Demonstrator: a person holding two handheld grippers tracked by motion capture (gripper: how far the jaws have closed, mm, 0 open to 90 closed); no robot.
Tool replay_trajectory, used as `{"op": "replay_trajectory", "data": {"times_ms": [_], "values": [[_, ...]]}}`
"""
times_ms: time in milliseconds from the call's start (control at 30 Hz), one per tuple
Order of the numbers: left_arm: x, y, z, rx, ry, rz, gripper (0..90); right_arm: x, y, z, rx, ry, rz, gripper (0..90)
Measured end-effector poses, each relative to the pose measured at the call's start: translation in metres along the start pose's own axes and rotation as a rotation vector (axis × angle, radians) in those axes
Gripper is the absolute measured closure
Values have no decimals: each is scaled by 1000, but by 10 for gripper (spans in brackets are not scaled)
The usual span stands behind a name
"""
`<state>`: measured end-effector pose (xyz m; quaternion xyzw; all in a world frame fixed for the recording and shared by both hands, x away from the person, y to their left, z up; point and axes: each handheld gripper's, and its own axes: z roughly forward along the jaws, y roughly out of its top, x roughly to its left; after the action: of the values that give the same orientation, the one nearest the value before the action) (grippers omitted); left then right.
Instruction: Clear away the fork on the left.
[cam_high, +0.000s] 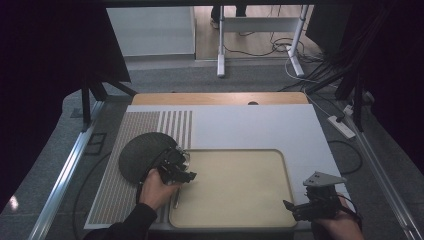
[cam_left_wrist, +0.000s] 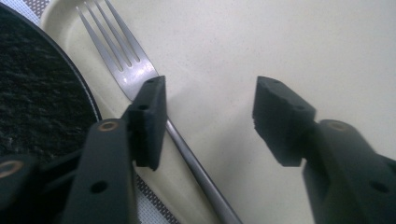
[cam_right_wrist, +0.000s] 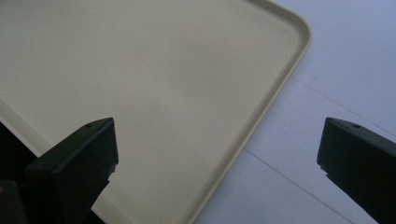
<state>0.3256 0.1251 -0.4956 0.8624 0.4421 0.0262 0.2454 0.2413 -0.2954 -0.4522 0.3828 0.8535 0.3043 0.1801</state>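
The left gripper (cam_high: 181, 167) is being held low over the tray's (cam_high: 235, 220) left edge, jaws parted. The right gripper (cam_high: 305, 206) is being held at the tray's near right corner, jaws spread wide.

The high view looks forward and down from above the person's side, taking in the whole table (cam_high: 260, 125) from some way off. The left gripper view sits very close over the beige tray (cam_left_wrist: 280, 42), looking along its own jaws at the tray's left edge. The right gripper view looks from close by across the same tray's far right corner, and all three views share it.
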Motion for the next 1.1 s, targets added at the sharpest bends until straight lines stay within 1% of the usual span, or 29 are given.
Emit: {"op": "replay_trajectory", "data": {"times_ms": [33,67,200,267,333,433,633,700,767,867,967,1033,1100], "values": [[1,0,0,-5,-3,-3,379,0,0,0,1,0,0,0],[1,0,0,-12,-10,-2,379,0,0,0,1,0,0,0],[1,0,-1,-33,1,13,219,0,0,0,0,1,0,0],[2,0,-1,-34,2,16,148,0,0,0,-1,1,1,0],[3,0,-1,-37,-8,23,120,0,0,0,0,2,0,0],[2,-1,0,-25,6,47,59,0,0,0,0,3,-1,0],[7,-3,2,-53,-3,42,14,0,0,0,-1,4,-1,0],[9,-5,2,-65,-9,51,8,0,0,0,-1,5,-1,0],[10,-6,2,-84,-6,60,4,0,0,0,-4,6,0,0],[11,-7,-1,-111,-22,57,0,0,0,0,-5,6,0,0],[12,-8,-3,-119,-18,67,0,0,0,0,-6,6,0,0],[12,-9,-4,-129,-18,84,0,0,0,-1,-7,7,0,0],[13,-10,-6,-134,-28,91,0,0,0,-1,-8,7,-1,0]]}}
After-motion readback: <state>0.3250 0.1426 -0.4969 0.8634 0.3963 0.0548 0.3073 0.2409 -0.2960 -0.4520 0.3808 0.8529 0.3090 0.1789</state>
